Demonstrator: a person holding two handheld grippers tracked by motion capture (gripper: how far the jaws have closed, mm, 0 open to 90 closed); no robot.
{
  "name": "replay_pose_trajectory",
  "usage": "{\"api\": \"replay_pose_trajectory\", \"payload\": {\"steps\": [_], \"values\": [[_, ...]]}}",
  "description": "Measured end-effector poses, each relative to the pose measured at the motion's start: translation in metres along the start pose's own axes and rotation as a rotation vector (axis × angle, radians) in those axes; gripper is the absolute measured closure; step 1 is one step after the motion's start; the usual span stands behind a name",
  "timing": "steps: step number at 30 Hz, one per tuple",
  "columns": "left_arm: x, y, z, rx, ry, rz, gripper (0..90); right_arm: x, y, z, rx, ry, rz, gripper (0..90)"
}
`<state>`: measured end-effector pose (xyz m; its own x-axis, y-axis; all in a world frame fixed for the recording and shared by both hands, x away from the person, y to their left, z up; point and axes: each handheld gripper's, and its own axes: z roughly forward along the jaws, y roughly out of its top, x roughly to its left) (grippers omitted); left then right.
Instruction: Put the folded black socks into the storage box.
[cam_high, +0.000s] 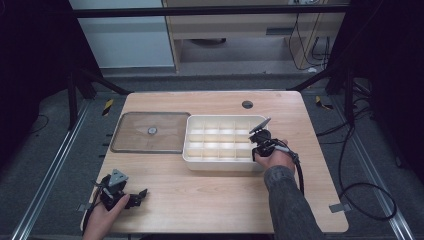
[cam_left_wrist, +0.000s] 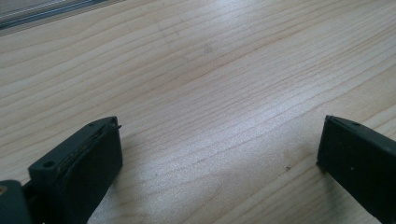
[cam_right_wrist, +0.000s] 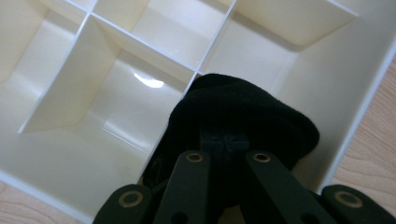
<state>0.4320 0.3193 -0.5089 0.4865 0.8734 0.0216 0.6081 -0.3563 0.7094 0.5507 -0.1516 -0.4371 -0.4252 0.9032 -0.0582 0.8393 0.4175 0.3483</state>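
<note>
A white tray (cam_high: 220, 163) divided into several compartments stands mid-table. My right gripper (cam_high: 260, 141) hangs over the tray's near right corner, shut on a black rolled-up cloth (cam_right_wrist: 243, 112). In the right gripper view the roll sits just above a divider (cam_right_wrist: 116, 32) of the tray (cam_right_wrist: 362, 88), between two near compartments, and the compartments in sight hold nothing. It covers the tips of my right gripper (cam_right_wrist: 227, 142). My left gripper (cam_high: 139, 195) lies low at the table's front left, open. Bare wood shows between the fingers (cam_left_wrist: 88, 156) of the left gripper (cam_left_wrist: 219, 140).
A clear flat lid (cam_high: 150, 132) with a small round knob lies left of the tray, touching its side. A dark cable port (cam_high: 247, 104) sits near the table's far edge. A cable (cam_high: 301, 172) trails from the right gripper past the forearm.
</note>
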Motion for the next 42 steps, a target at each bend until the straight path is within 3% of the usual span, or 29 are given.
{"api": "replay_pose_trajectory", "payload": {"steps": [12, 26, 37, 42], "values": [[-0.001, 0.001, 0.001, -0.001, 0.003, -0.005, 0.0, -0.003, -0.004, -0.002, -0.032, 0.026, 0.024, 90.0], [-0.002, 0.002, 0.002, -0.001, 0.007, -0.012, 0.0, -0.001, -0.006, -0.004, -0.042, 0.011, 0.016, 90.0], [-0.002, 0.003, 0.003, 0.002, 0.011, -0.015, 0.0, -0.001, -0.013, -0.023, -0.118, 0.022, 0.010, 90.0], [-0.002, 0.003, 0.003, 0.002, 0.011, -0.016, 0.0, -0.004, -0.016, -0.039, -0.181, 0.023, 0.009, 90.0]]}}
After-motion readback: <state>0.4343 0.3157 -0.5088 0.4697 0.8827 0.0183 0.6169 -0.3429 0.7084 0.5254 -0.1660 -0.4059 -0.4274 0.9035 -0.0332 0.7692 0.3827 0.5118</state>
